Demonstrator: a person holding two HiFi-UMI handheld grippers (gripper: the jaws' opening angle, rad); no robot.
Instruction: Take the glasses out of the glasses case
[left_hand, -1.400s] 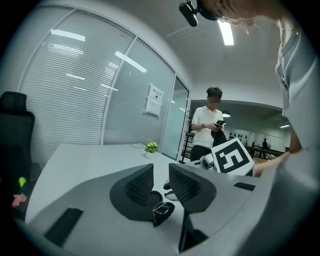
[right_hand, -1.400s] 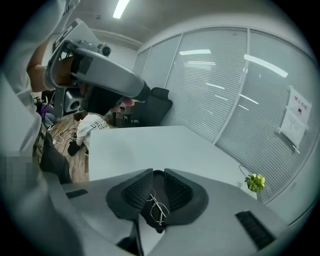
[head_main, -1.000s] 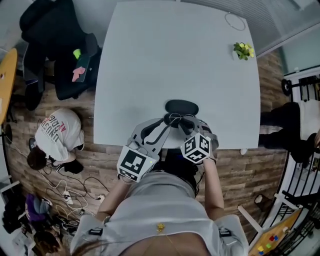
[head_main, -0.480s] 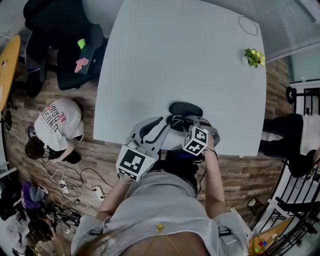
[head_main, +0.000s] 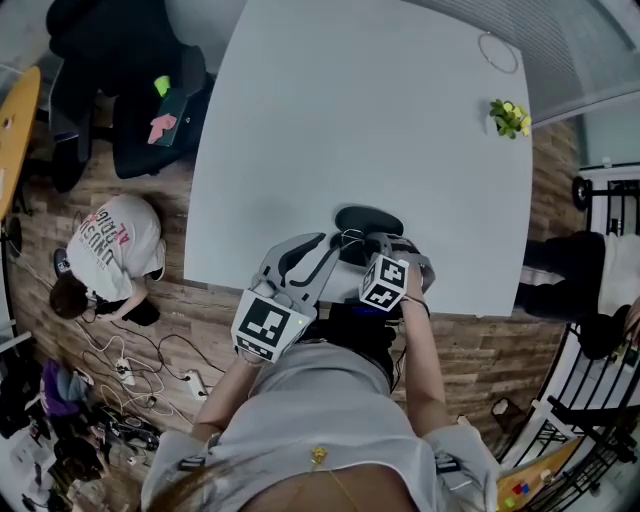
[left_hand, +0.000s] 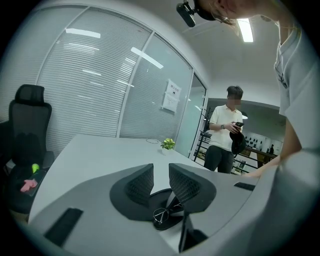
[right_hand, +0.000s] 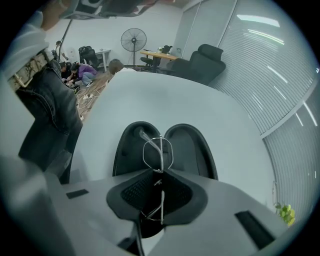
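Right hand-held gripper (right_hand: 160, 176) pinches glasses (right_hand: 161, 154); clear only in right gripper view.

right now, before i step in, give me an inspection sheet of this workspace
surface: white table, on a wood-look floor
job's things: glasses case lies open near the table's near edge; glasses are held in front of it
clutter: small potted plant and thin ring at the table's far right corner
grippers: right gripper shut on the glasses; left gripper jaws apart, nothing between them, close to the case
cables: cable tangle on the floor to the left; nothing seen on the table
surroundings: black chair, crouching person, standing person, fan
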